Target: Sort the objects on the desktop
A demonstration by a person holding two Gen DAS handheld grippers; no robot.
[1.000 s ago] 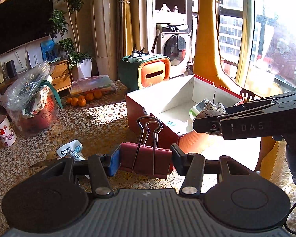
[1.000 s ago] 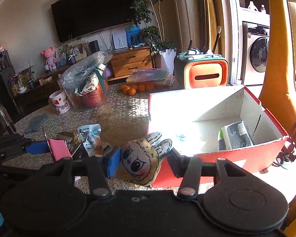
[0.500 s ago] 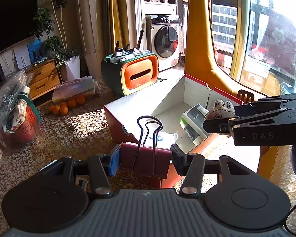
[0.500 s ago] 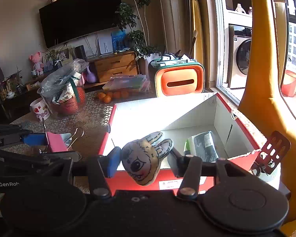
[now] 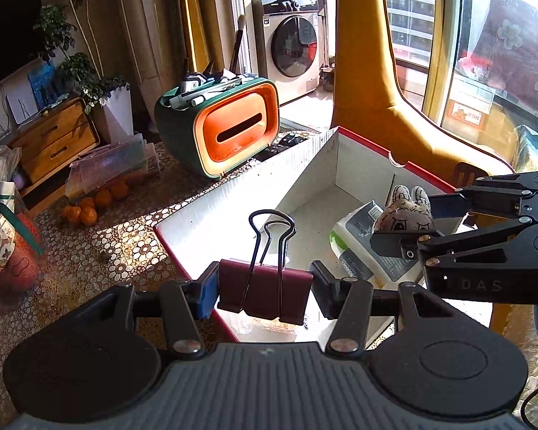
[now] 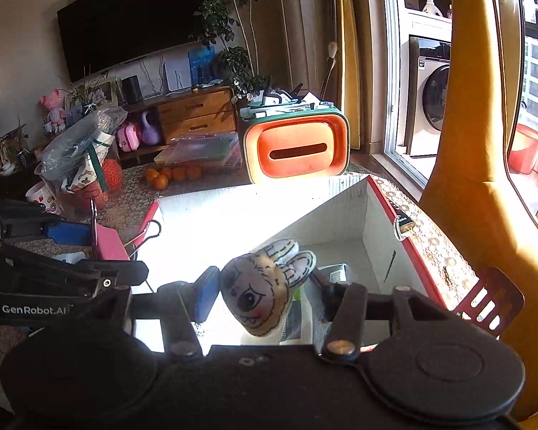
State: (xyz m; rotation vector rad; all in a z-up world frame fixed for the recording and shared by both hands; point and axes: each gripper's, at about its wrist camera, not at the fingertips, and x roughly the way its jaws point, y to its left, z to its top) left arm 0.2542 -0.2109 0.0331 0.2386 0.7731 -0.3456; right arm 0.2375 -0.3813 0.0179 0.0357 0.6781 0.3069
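A sunlit living room, with a lace-patterned surface (image 5: 89, 251) carrying an open red box (image 5: 362, 150) with white inner walls. Over the box, the left claw (image 5: 263, 286) is clamped on a dark red binder clip (image 5: 265, 288), and the right claw (image 6: 265, 294) is clamped on a small plush rabbit (image 6: 265, 286). A white packet (image 5: 362, 247) lies inside the box. An orange-and-green organiser (image 5: 233, 132) stands beyond it, with oranges (image 5: 89, 208) further left.

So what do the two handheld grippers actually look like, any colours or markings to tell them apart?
Both are matte black, with linkage arms on silver pivot screws and round caps. The left gripper has one blue pad and one black; its side reads GenRobot.AI. The right gripper looks the same, with DAS lettering visible. A thin black cable trails at the lower right of the left view.
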